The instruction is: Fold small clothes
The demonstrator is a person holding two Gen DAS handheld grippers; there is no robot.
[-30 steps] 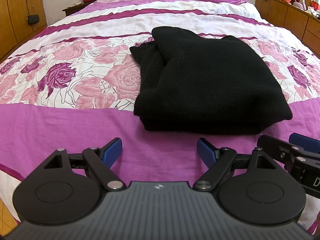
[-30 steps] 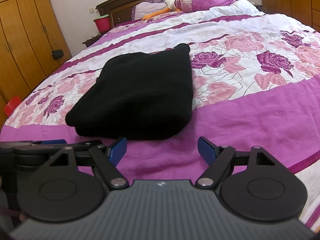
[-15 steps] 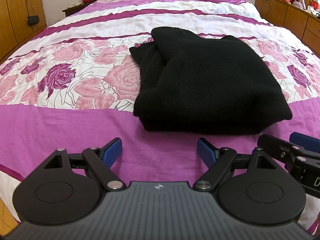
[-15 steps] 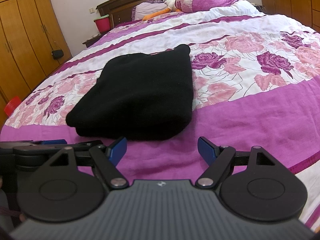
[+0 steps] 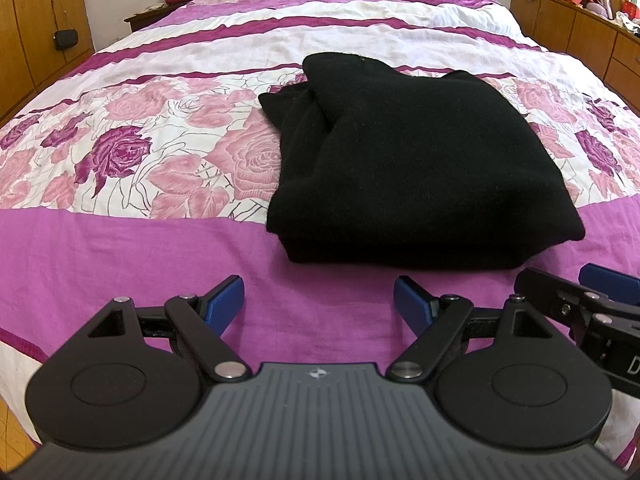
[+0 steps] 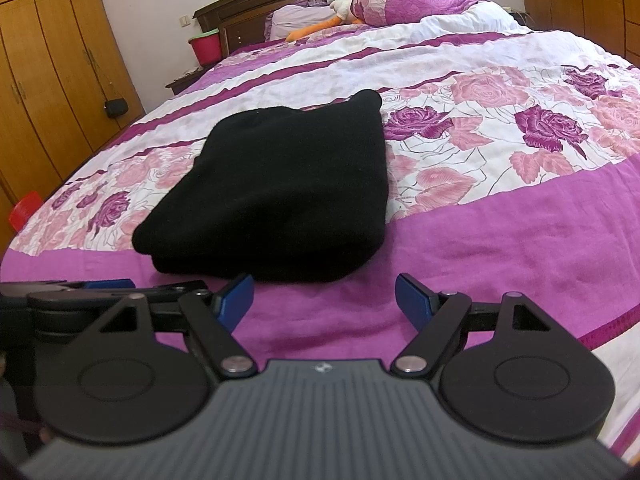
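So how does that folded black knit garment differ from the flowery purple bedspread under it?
The folded black knit garment is plain, thick and stacked in layers; the flowery purple bedspread is patterned with roses and stripes, thin and spread flat. The garment covers a small patch; the bedspread covers the whole bed. Both are soft cloth, and neither is being gripped.

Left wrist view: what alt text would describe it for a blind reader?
A folded black knitted garment lies on a bed's purple and white rose-patterned bedspread. In the foreground the black left tool with blue fingertips stands open and empty, short of the garment.
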